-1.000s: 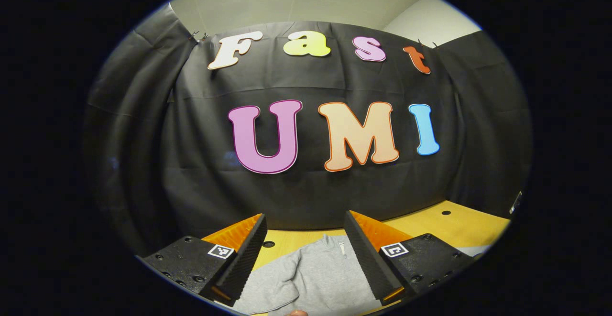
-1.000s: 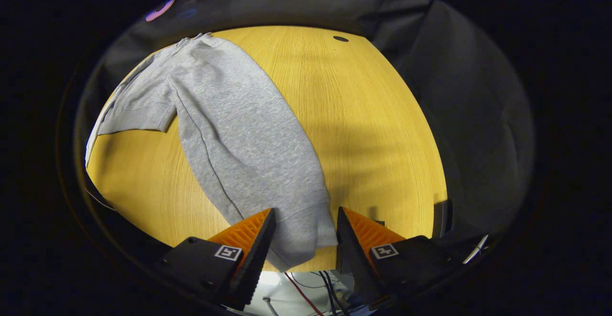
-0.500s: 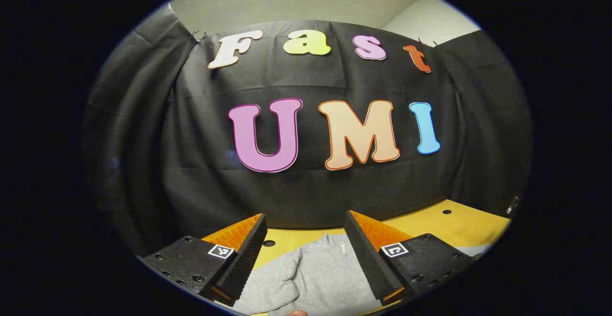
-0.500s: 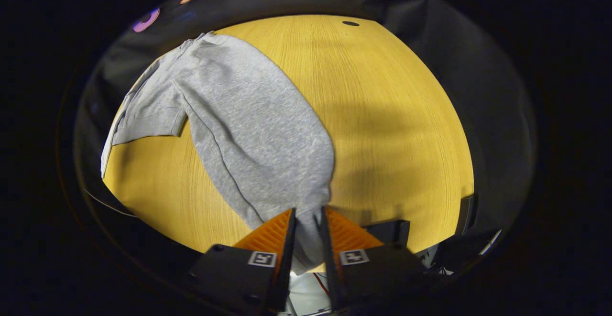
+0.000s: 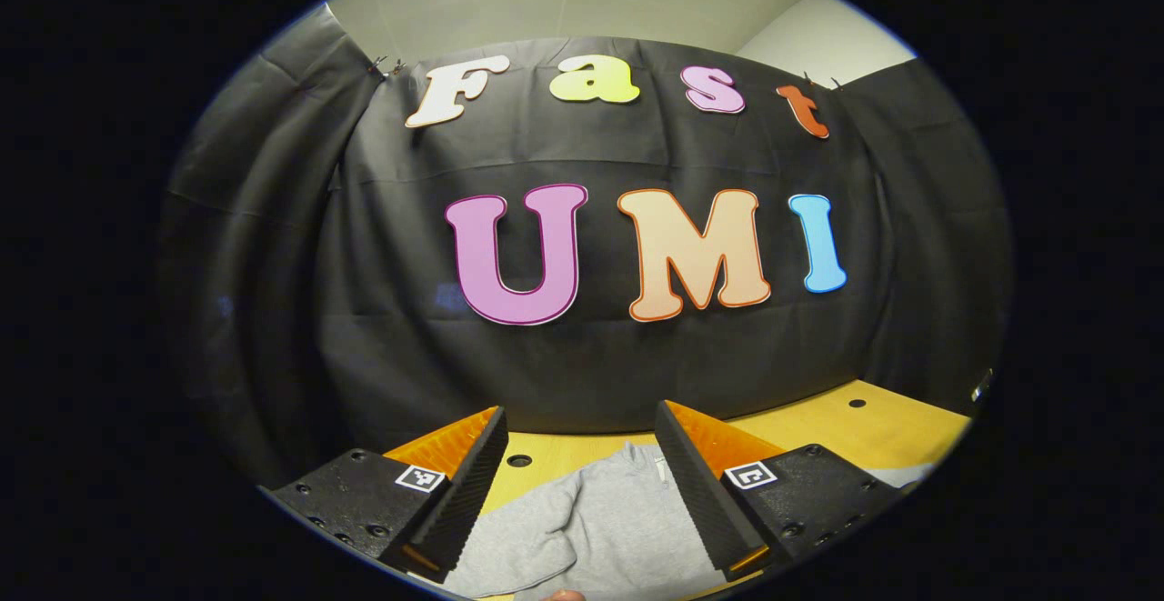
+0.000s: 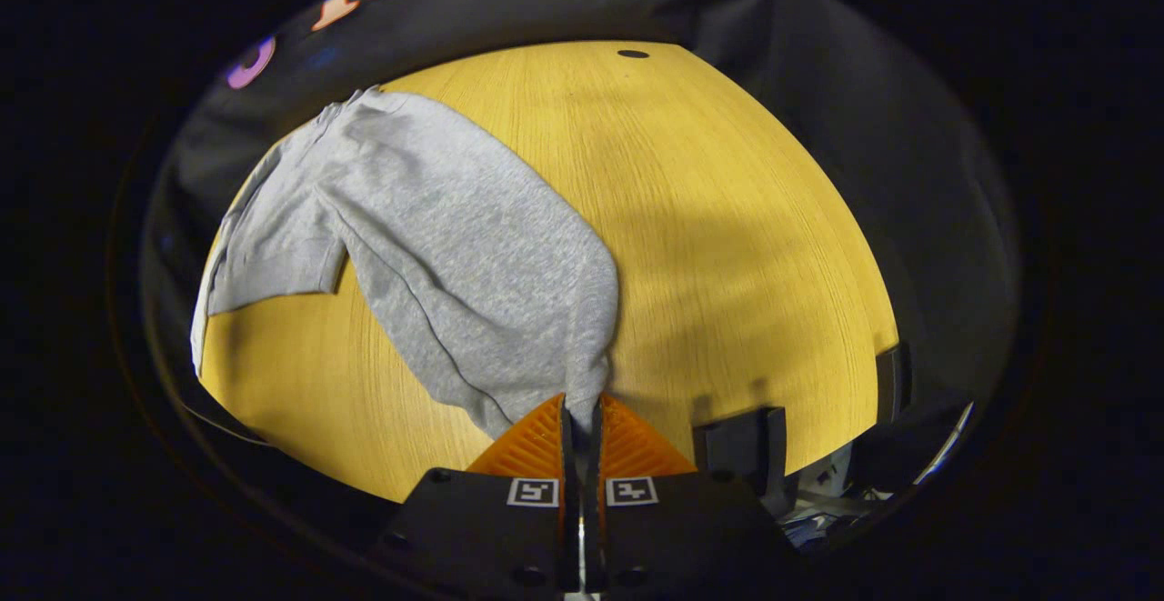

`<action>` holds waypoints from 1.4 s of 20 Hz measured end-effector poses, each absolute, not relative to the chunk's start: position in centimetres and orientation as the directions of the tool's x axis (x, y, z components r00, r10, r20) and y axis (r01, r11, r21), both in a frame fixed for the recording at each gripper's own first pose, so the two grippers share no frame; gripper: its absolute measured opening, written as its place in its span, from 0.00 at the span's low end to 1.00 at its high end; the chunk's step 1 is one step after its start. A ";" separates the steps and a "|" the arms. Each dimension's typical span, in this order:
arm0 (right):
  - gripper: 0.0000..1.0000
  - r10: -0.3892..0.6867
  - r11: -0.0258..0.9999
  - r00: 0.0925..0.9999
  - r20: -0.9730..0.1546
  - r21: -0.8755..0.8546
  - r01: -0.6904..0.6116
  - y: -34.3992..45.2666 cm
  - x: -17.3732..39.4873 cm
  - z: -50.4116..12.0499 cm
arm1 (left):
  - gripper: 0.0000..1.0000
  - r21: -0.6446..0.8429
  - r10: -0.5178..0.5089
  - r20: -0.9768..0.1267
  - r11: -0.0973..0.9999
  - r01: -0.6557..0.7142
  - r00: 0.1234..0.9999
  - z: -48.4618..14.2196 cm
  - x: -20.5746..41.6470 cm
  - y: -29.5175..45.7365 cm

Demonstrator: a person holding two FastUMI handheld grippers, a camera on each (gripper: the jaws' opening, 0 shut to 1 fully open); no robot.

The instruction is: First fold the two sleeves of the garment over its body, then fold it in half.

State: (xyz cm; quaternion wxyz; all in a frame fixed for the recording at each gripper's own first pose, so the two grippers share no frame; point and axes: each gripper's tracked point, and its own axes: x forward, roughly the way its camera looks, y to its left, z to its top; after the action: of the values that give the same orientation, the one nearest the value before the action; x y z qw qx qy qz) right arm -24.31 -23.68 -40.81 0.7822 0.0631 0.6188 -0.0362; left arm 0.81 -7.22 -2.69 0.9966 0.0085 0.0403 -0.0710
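Garment (image 6: 436, 246) lies on the table (image 6: 727, 219), its sleeve pinched in our right gripper (image 6: 582, 410) jaws, body stretching up-left from them, while our left gripper (image 5: 582, 483) hangs wide above its collar.

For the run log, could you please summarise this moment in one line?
right gripper: shut on sleeve | left gripper: open, above garment | table

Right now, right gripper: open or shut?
Shut. In the right gripper view the right gripper has its fingers nearly together, pinching the end of the grey garment's sleeve on the table.
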 end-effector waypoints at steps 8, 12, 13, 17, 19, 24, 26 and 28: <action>0.05 0.099 0.960 0.406 -0.908 0.195 0.203 -20.5 -16.1 -36.1 | 0.97 0.027 -0.102 -0.074 0.994 0.105 0.992 -2.3 0.3 -4.7; 0.05 0.127 0.957 0.469 -0.874 0.233 0.175 -17.9 -11.2 -34.6 | 0.97 0.041 -0.048 -0.066 0.998 0.051 0.997 -2.0 -0.1 -1.9; 0.05 0.127 0.958 0.487 -0.864 0.234 0.165 -17.6 -10.1 -34.2 | 0.95 0.048 -0.031 -0.065 0.998 0.034 0.997 -2.0 -0.3 -1.0; 0.05 0.152 0.952 0.535 -0.831 0.269 0.147 -14.8 -6.3 -32.7 | 0.95 0.069 0.047 -0.063 0.997 -0.042 0.997 -1.9 -0.8 2.7; 0.05 0.161 0.947 0.561 -0.812 0.287 0.143 -13.3 -4.1 -31.9 | 0.95 0.070 0.078 -0.063 0.995 -0.074 0.995 -1.9 -1.1 4.1; 0.04 0.209 0.932 0.616 -0.760 0.345 0.110 -8.4 0.7 -29.8 | 0.97 0.075 0.135 -0.063 0.989 -0.130 0.989 -1.9 -1.8 6.9; 0.05 0.230 0.932 0.634 -0.739 0.356 0.076 -6.1 2.4 -28.9 | 0.97 0.079 0.162 -0.059 0.984 -0.157 0.985 -1.9 -2.2 8.3; 0.05 0.255 0.931 0.639 -0.725 0.362 0.039 -3.7 3.9 -28.3 | 0.95 0.081 0.189 -0.063 0.980 -0.184 0.980 -2.0 -2.8 9.8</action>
State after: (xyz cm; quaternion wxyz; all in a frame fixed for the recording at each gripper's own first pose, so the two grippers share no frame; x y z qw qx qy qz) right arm 3.85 -3.68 -28.30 0.8882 0.1752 0.4203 0.0609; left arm -2.75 9.75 -1.98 0.9942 0.0375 0.0351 0.0940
